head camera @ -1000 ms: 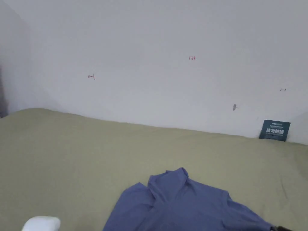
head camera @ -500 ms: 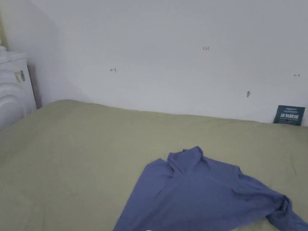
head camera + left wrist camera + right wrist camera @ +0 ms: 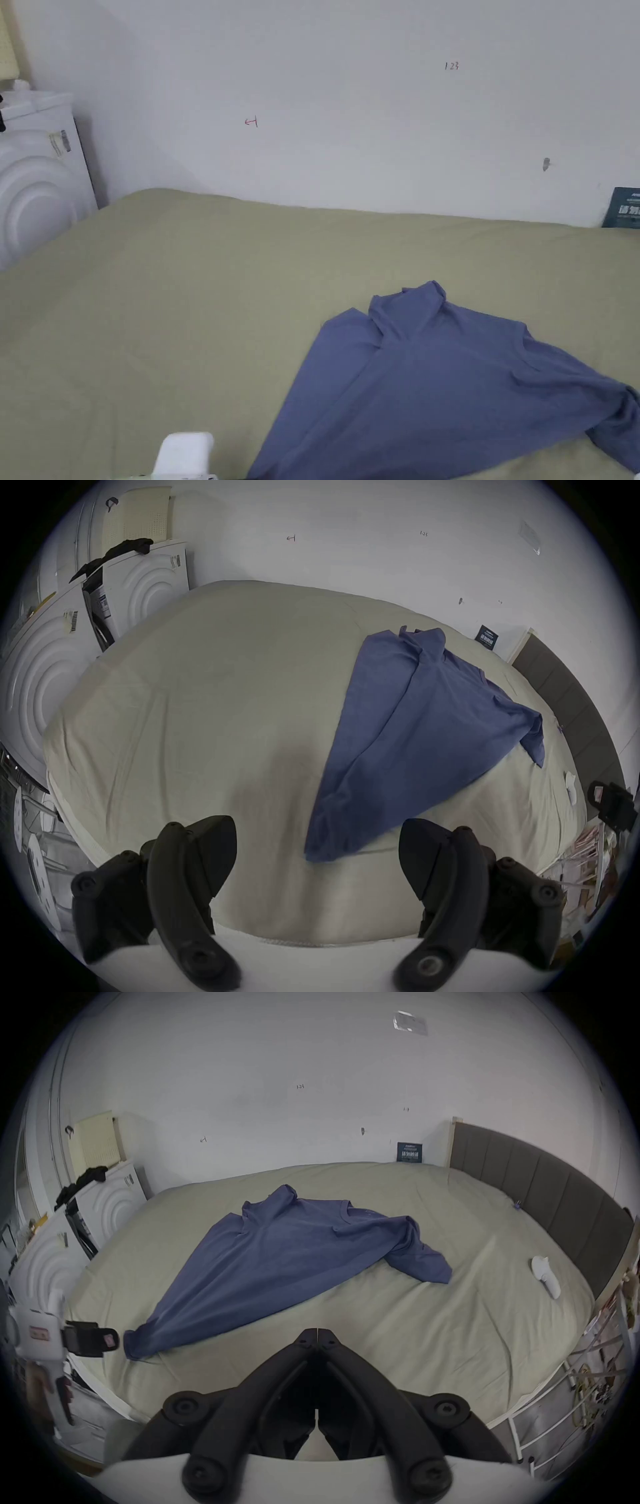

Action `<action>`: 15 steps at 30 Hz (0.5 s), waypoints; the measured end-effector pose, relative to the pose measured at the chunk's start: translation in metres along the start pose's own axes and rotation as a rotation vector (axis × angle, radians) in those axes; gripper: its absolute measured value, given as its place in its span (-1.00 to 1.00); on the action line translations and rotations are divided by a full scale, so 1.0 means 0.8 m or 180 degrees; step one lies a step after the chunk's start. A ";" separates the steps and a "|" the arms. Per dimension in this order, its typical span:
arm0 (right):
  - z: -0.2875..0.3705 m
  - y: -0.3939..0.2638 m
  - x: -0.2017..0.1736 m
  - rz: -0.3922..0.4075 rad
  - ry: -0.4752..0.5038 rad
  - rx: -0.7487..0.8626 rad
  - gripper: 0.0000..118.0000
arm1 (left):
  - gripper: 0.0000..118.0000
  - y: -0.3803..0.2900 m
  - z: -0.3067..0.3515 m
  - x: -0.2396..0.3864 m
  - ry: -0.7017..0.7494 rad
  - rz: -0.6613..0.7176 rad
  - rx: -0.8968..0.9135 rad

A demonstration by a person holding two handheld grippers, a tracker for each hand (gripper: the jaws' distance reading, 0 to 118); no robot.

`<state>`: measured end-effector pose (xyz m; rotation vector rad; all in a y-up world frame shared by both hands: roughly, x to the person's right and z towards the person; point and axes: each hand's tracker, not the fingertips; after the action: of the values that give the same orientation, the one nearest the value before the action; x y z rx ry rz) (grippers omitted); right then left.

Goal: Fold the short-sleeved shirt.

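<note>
Where it tapers toward one corner, soft blue shirt (image 3: 287, 1248) lies rumpled on smooth bedsheet (image 3: 398, 1321)

Illumination is soft, even and diffuse in all three views; no lamp or window is visible and no glare appears. The head view is moderately bright, slightly soft in focus, with low contrast on the wall (image 3: 375, 125). Both gripper views are fisheye: straight edges bow outward, and a black vignette rings each frame from 12 o'clock round to 12 o'clock. In the left gripper view a broad, soft-edged shadow lies on the bed (image 3: 207, 688) at 6 o'clock, just above the left tongs (image 3: 317, 857). The shirt (image 3: 415, 729) hem at 5 o'clock looks smeared.
</note>
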<state>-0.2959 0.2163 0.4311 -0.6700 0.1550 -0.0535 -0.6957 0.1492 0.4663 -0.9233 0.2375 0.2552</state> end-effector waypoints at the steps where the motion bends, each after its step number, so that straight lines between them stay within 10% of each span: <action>1: -0.002 0.002 0.003 -0.0035 0.0037 -0.0009 -0.97 | 0.70 0.000 -0.005 -0.001 -0.0057 -0.0013 -0.0030; 10: -0.021 0.008 0.005 0.0002 0.0112 -0.0039 -0.97 | 0.60 -0.012 -0.063 0.040 0.0369 -0.0353 -0.0076; 11: -0.022 0.008 0.005 0.0004 0.0116 -0.0040 -0.97 | 0.29 -0.014 -0.064 0.035 0.0230 -0.0223 -0.0068; 13: -0.026 0.008 0.004 0.0023 0.0095 -0.0055 -0.97 | -0.96 -0.018 -0.057 0.032 -0.0138 0.0206 0.0136; 15: -0.028 0.007 0.004 0.0044 0.0059 -0.0062 -0.97 | -0.97 -0.021 -0.052 0.040 -0.0037 0.0081 0.0330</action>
<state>-0.2965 0.2069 0.4096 -0.6879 0.1783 -0.0449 -0.6643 0.1090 0.4450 -0.8163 0.2497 0.2693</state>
